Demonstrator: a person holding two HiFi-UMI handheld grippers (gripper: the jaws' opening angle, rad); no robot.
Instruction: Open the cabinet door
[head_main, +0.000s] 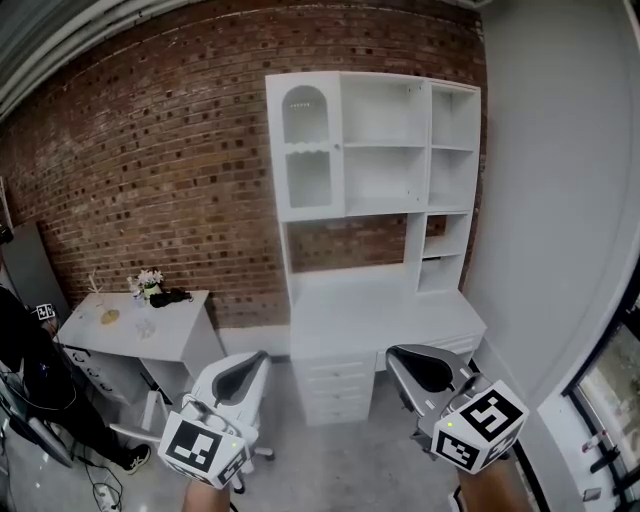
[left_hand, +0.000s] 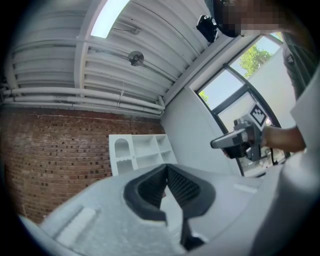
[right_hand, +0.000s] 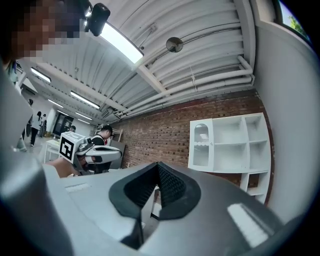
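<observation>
- The cabinet door (head_main: 306, 150) is shut. It is a tall white panel with an arched glazed window in its upper half and a plain pane below, and it lies flush with the frame.
- It closes the upper left compartment of a white shelf unit (head_main: 400, 140) that stands against the brick wall (head_main: 150, 150). In the head view it sits at about 12 o'clock, well apart from both tongs.
- Beside the door, toward 3 o'clock, the unit has open shelves. Below them is a desk top with a stack of drawers (head_main: 335, 385).
- The left tongs (head_main: 243, 372) are at 7 o'clock in the head view. They are clenched with the dark ribbed pads meeting at the tip, and nothing is between them.
- The right tongs (head_main: 425, 368) are at 5 o'clock. They too are clenched tip to tip and empty.
- At 9 o'clock a small white bench (head_main: 170, 318) carries a pot of flowers (head_main: 148, 282).
</observation>
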